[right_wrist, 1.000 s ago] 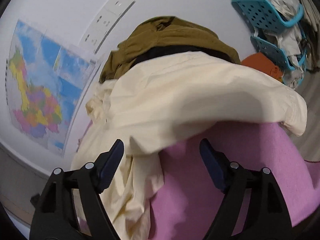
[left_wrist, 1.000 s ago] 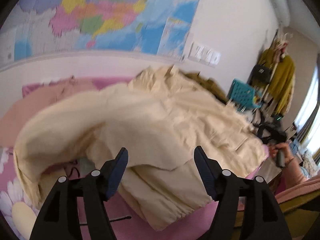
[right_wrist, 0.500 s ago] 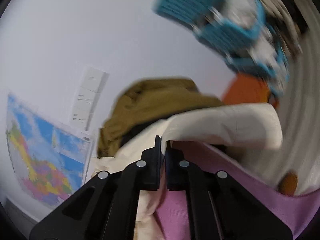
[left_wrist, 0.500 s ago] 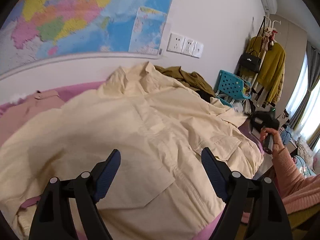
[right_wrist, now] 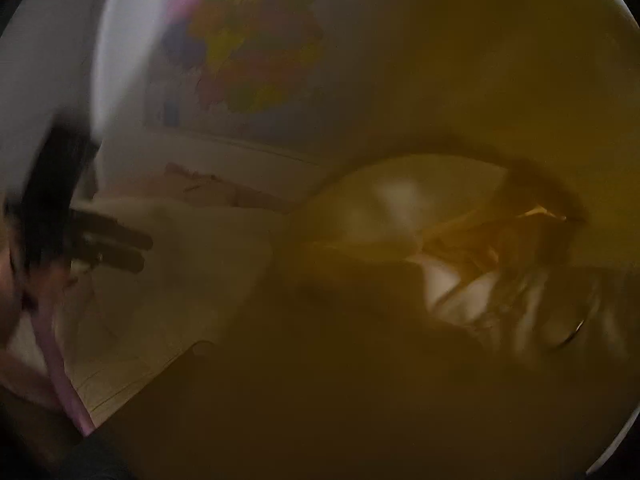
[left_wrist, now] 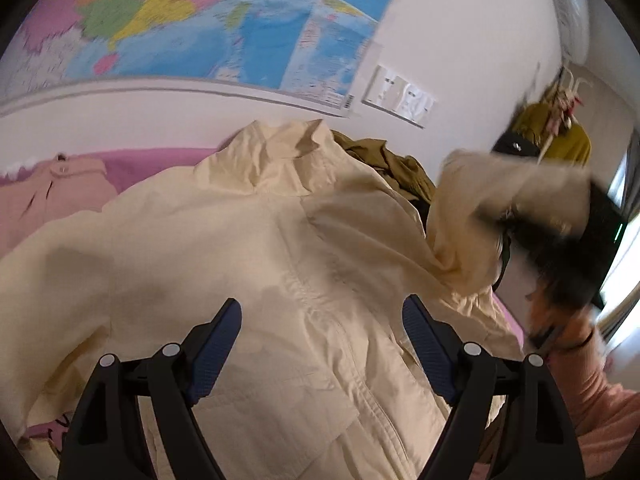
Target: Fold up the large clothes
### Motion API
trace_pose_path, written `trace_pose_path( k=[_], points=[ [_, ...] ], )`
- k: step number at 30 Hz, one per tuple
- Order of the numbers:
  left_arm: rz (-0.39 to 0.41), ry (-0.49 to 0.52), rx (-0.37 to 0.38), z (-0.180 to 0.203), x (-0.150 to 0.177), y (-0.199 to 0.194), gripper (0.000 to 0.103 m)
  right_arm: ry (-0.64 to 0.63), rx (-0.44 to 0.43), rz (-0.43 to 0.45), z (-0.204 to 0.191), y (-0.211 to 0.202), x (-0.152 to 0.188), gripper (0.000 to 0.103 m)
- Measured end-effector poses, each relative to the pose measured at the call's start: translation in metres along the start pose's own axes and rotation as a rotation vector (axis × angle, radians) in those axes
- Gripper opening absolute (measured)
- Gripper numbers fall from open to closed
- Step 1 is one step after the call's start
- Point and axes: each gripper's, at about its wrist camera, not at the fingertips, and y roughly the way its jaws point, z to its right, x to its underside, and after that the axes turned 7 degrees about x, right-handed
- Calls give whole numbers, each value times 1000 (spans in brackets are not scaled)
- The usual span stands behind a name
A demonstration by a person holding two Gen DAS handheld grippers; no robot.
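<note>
Pink bed (left_wrist: 160, 160) carrying cream jacket (left_wrist: 248, 264), collar lying far from left claw (left_wrist: 322, 344), gaping, empty; right claw (left_wrist: 520, 220) pinching lifted sleeve (left_wrist: 480, 200), jaws just easing.

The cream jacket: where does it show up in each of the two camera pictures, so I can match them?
Left wrist view: the cream jacket fills the middle, spread on the bed, one sleeve lifted at the right.
Right wrist view: it lies blurred at lower left; cloth close to the lens veils the rest.
Shared landmark: the coloured wall map, upper left here, top centre there.
</note>
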Motion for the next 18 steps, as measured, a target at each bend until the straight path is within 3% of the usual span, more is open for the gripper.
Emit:
trace_pose_path(
  k=[3,5,8,9,12,16,18],
  points=[
    [-14,-25,-10,-11,2,0,80,-153,-65,-187,-47,50,20,20],
    [-33,-32,-25,-17,4,1,80,-189,-85,-252,-60,62,32,37],
    [-51,-36,-22,-22,4,3,80,-170,-129,-262,-57,50,43,54],
    [-55,-31,-17,-22,4,4,82,-152,-137,-255,-51,39,45,56],
    [-67,-6,-2,-18,2,10,85,-31,-164,-201,-17,4,47,57],
    [-97,51,7,-5,-1,26,93,227,-57,-150,55,-20,52,65],
    [-129,102,-33,3,-7,41,95,352,-23,-154,92,-18,54,65]
  ],
)
